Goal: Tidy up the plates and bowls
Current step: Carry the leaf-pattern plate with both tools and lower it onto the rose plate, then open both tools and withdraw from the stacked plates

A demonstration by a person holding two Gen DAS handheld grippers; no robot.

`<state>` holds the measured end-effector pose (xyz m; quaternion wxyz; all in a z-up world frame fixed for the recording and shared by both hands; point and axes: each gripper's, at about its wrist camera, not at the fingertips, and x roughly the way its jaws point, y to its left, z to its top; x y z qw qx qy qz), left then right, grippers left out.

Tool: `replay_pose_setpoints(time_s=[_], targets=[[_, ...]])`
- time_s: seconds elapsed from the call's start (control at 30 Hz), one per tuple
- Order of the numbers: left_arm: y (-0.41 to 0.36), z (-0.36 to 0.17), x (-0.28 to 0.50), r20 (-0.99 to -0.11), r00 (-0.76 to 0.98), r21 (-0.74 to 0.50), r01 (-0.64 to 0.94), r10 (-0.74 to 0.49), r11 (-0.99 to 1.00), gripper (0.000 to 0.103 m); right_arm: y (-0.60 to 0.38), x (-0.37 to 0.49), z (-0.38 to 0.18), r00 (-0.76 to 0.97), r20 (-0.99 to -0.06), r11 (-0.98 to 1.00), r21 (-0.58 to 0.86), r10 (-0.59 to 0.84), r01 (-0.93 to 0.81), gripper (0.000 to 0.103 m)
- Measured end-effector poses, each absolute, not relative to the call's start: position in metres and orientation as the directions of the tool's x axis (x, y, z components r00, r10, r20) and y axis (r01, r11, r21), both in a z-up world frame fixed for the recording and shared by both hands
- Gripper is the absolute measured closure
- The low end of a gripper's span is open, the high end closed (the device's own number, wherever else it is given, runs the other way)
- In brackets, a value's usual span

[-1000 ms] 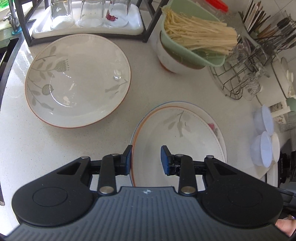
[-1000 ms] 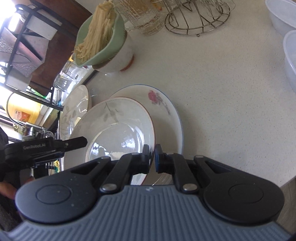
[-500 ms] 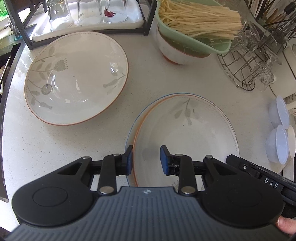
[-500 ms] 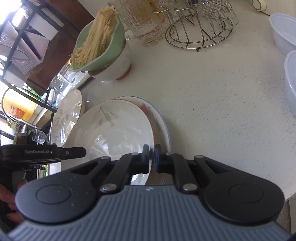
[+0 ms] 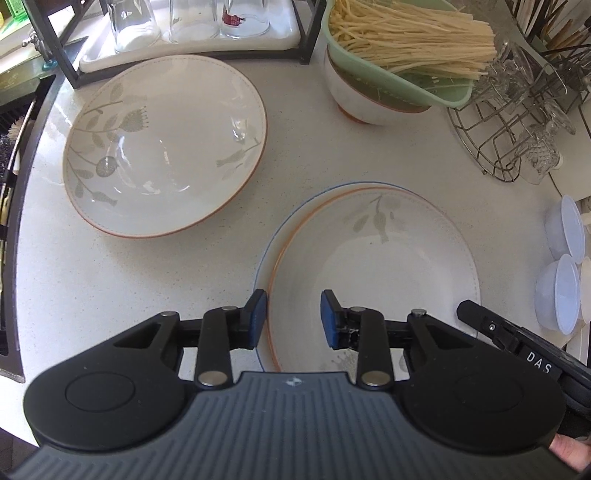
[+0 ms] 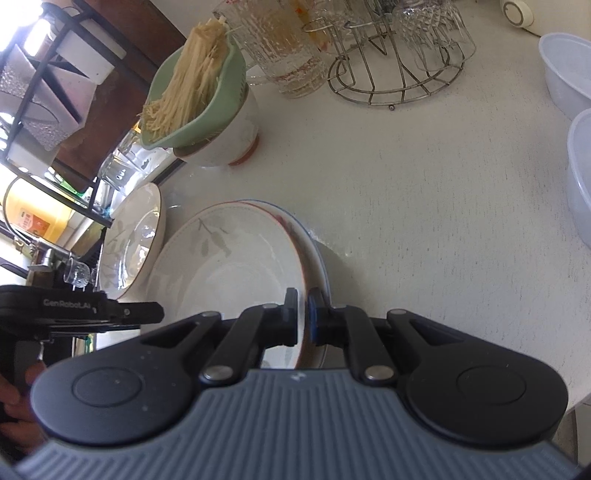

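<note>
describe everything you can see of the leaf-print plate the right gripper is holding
The leaf-print plate is a glossy white, ceramic-looking deep dish with a thin orange rim line and a grey-green leaf sprig on its far inner slope. It looks empty. It sits almost squarely over a blue-rimmed plate on the speckled counter, whether resting or slightly lifted is unclear. The right gripper is shut on its near rim; the left gripper hangs open above its near left edge.

1. Blue-rimmed plate (image 5: 264, 258): almost wholly covered by the orange-rimmed plate (image 5: 373, 266) stacked on it; only a crescent of rim shows.
2. Near edge of both plates: hidden behind the left gripper (image 5: 291, 318) body.
3. Glasses (image 5: 192, 18) on the rack: tops cut off by the frame's upper edge.
4. Plastic bowls (image 6: 569, 110): cut off at the right edge.
</note>
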<state>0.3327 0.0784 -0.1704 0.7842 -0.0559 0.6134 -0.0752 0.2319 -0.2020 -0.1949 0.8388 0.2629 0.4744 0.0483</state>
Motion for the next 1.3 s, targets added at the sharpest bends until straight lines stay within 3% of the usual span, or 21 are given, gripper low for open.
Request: replay_pose_setpoints(time_s=[0.4, 0.57, 1.3], targets=[[0.082, -0.141, 0.319, -0.925, 0.3, -0.231, 0.043, -0.233, 0.972, 0.067, -0.208, 0.226, -0.17, 0.619, -0.74, 0.884, 0.442, 0.263, 0.153, 0.093], [0.073, -0.118, 0.313, -0.901, 0.395, -0.159, 0.087, -0.181, 0.983, 0.067, -0.211, 0.221, -0.148, 0.662, -0.707, 0.89, 0.437, 0.25, 0.131, 0.093], [0.078, -0.047, 0.282, -0.84, 0.482, -0.219, 0.121, -0.25, 0.968, 0.067, -0.219, 0.201, -0.057, 0.782, -0.563, 0.906, 0.424, 0.268, -0.005, 0.093]])
